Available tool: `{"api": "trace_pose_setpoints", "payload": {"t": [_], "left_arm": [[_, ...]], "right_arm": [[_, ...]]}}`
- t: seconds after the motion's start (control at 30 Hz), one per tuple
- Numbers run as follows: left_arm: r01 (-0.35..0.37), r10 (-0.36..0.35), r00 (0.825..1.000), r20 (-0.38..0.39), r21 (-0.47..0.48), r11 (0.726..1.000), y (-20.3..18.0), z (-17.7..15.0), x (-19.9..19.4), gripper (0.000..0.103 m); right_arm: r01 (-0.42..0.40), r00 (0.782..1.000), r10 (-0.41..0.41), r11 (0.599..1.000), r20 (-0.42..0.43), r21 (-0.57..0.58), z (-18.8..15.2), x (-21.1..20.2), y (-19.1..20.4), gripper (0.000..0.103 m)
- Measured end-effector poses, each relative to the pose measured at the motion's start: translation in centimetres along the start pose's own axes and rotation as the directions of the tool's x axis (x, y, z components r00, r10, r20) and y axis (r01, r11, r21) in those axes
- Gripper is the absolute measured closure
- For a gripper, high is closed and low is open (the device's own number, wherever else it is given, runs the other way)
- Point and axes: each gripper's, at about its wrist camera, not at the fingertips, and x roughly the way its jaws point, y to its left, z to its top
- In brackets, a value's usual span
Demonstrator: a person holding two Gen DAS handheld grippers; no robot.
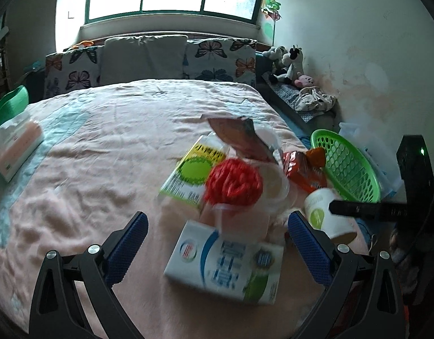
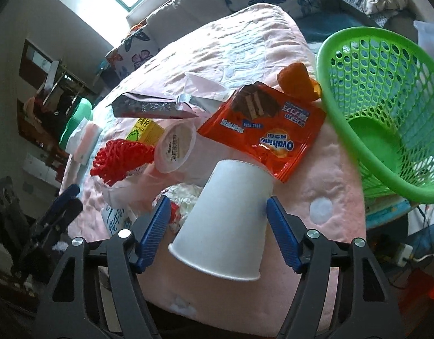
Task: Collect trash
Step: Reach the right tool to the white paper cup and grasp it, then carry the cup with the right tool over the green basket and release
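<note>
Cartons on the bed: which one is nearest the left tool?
The white-and-blue milk carton, lying flat between the open left tool's fingers. The yellow-and-green carton lies farther up the bed, beyond the red mesh netting.

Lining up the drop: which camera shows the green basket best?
The right wrist view: the green basket fills the upper right, with its rim, mesh wall and bare floor visible. The left wrist view shows only its mesh side and rim, further off, partly behind the paper cup.
</note>
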Motion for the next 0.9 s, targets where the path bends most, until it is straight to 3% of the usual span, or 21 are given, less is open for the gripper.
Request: {"api": "trace_pose_setpoints", "payload": {"t": [0.3,0.47,0.57,0.73,0.9], "left_arm": [[0.047,-0.045,0.994,-0.100,0.014,0.999,-0.4,3.1,4.3,0.010],[0.069,-0.065,0.984,-0.165,0.014,0.998,-0.2,3.5,6.0,0.022],[0.078,-0.077,0.980,-0.183,-0.001,0.997,0.2,3.4,6.5,0.030],[0.107,-0.108,0.978,-0.180,-0.012,0.994,0.4,3.4,6.3,0.047],[0.128,-0.129,0.980,-0.150,-0.014,0.992,0.4,3.4,5.2,0.055]], "right_arm": [[0.008,1.000,-0.008,1.000,-0.029,0.010,0.8,0.9,-0.2,0.034],[0.013,0.999,-0.013,1.000,-0.045,0.002,1.2,1.5,-0.3,0.037],[0.013,0.998,-0.013,1.000,-0.055,0.005,1.3,1.7,-0.6,0.044],[0.017,0.999,-0.018,1.000,-0.038,-0.012,0.8,1.2,-0.3,0.046],[0.045,0.998,-0.043,0.997,0.035,-0.055,0.2,-0.8,0.4,0.046]]}}
